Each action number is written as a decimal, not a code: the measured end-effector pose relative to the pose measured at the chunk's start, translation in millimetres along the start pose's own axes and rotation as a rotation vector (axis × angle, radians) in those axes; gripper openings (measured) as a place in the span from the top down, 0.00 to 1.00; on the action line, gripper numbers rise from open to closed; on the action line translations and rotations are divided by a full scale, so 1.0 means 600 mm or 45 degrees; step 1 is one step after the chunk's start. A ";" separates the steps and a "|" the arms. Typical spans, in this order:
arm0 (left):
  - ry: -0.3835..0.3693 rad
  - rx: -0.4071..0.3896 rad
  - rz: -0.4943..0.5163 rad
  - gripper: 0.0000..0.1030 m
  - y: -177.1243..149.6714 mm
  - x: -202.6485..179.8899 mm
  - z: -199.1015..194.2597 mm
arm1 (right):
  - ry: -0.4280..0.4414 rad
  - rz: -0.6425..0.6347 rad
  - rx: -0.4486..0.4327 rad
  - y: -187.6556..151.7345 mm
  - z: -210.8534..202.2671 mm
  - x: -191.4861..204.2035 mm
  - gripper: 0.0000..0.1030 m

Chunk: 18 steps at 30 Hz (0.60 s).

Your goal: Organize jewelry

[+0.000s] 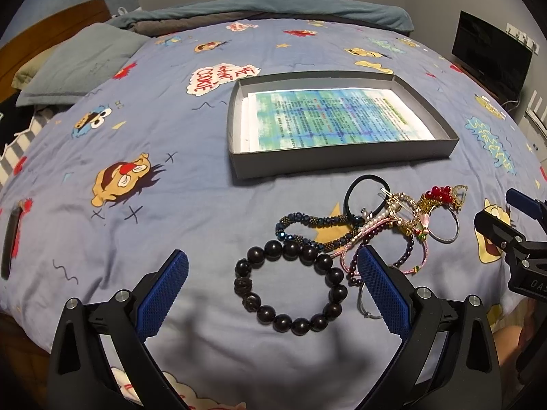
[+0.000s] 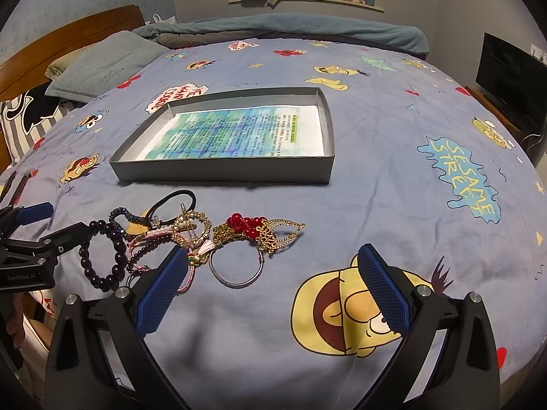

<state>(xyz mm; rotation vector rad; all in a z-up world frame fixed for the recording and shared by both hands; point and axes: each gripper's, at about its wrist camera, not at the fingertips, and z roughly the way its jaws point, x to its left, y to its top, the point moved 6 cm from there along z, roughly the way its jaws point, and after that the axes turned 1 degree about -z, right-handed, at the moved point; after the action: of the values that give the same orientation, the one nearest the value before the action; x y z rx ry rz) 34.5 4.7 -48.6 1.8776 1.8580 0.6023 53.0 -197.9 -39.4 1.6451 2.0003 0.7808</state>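
Jewelry still heaped on the bed, tray waiting beyond.

Both the left hand-held gripper and right hand-held gripper gape wide, holding nothing; the dark bead bracelet lies between the left's fingers, likely first to be picked, with the grey tray just ahead.

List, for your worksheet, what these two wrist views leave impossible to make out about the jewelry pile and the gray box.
- Printed sheet in the gray box: text too small and blurred, both views.
- Tangled thin bracelets: overlaps hide how many, both views.
- Purple bead strand: partly behind the left gripper finger, left view.
- Large dark bead bracelet: partly behind the left gripper, right view.
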 end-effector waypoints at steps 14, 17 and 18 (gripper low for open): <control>-0.003 0.008 0.007 0.05 -0.001 -0.002 0.001 | 0.001 -0.008 0.007 -0.002 0.003 0.002 0.05; -0.004 0.005 0.005 0.05 -0.001 -0.001 0.001 | 0.003 -0.006 0.007 -0.002 0.003 0.002 0.05; -0.003 0.005 0.003 0.05 -0.001 -0.001 0.001 | 0.002 -0.008 0.007 -0.002 0.003 0.002 0.05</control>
<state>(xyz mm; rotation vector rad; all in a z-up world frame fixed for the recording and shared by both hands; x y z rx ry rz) 34.2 4.4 -49.5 1.8827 1.8565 0.5972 53.0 -196.4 -41.7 1.6412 2.0092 0.7757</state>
